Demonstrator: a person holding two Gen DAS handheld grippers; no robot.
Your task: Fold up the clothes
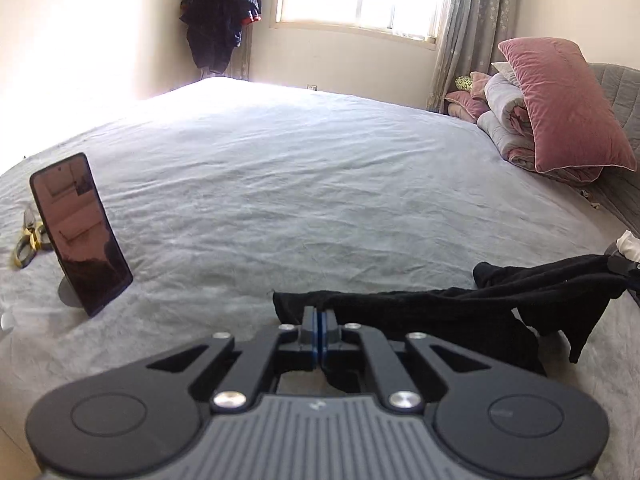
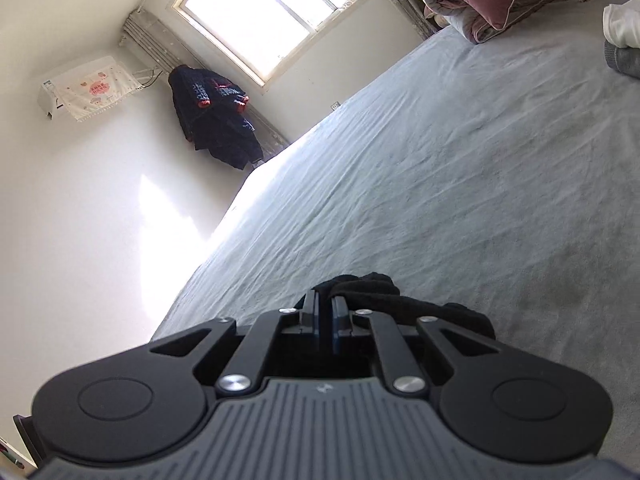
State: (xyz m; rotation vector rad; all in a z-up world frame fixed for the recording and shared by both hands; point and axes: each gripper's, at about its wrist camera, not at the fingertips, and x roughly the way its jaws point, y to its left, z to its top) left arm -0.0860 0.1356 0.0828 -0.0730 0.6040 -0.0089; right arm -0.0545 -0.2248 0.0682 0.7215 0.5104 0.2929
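Observation:
A black garment (image 1: 460,312) hangs stretched above the grey bed sheet (image 1: 300,184). My left gripper (image 1: 320,316) is shut on its left edge. The cloth runs to the right, where my right gripper (image 1: 624,268) shows at the frame edge holding the other end. In the right wrist view my right gripper (image 2: 324,304) is shut on bunched black cloth (image 2: 400,300), tilted above the bed (image 2: 440,160). The lower part of the garment is hidden behind the gripper bodies.
A phone (image 1: 80,232) stands on a stand at the left, with yellow-handled scissors (image 1: 28,240) behind it. Pink pillows and folded quilts (image 1: 552,120) are piled at the headboard. White and grey folded clothes (image 2: 624,44) lie at the right. A dark coat (image 1: 224,12) hangs in the corner.

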